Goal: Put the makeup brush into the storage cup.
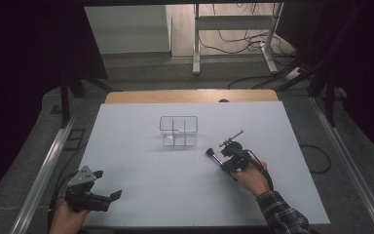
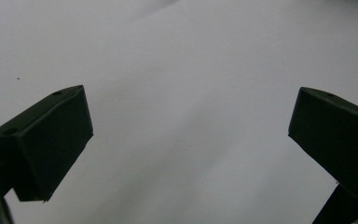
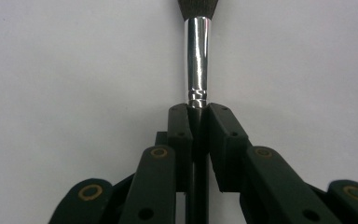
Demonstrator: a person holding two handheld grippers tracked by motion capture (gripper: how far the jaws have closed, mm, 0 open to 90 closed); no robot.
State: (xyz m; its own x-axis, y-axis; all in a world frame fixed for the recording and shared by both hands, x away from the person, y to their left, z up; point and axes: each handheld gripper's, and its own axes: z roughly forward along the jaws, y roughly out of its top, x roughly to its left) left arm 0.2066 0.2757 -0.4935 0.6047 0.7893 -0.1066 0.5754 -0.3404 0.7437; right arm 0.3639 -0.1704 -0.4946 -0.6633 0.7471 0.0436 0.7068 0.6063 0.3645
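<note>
- Worktop (image 1: 175,195): a pale sheet covers it from the near edge to a strip of bare wood at the far edge; it carries everything listed below.
- Clear box (image 1: 177,130): see-through, split into compartments by inner walls, standing upright near the middle of the worktop, well apart from both claws.
- Left claw (image 1: 108,184): held in the person's left hand (image 1: 68,217) at the near left corner of the worktop, a grey three-cornered plate on top. In the left gripper view its two black jaws stand wide apart, with bare worktop between them (image 2: 191,116) and nothing gripped.
- Right claw (image 1: 222,163): held in the person's right hand (image 1: 251,178), which comes out of a checked sleeve (image 1: 282,214), on the right half of the worktop, nearer the person than the clear box. In the right gripper view its jaws are drawn together and clamped on the handle of the brush (image 3: 198,60).
- Brush (image 1: 213,155): a small make-up brush with a dark handle, a shiny metal collar and a dark tuft. It sticks out past the right claw's tips, tuft end toward the middle of the worktop, low over the pale sheet; whether the tuft touches the sheet cannot be told. It lies to the right of the clear box and nearer the person, apart from it.
</note>
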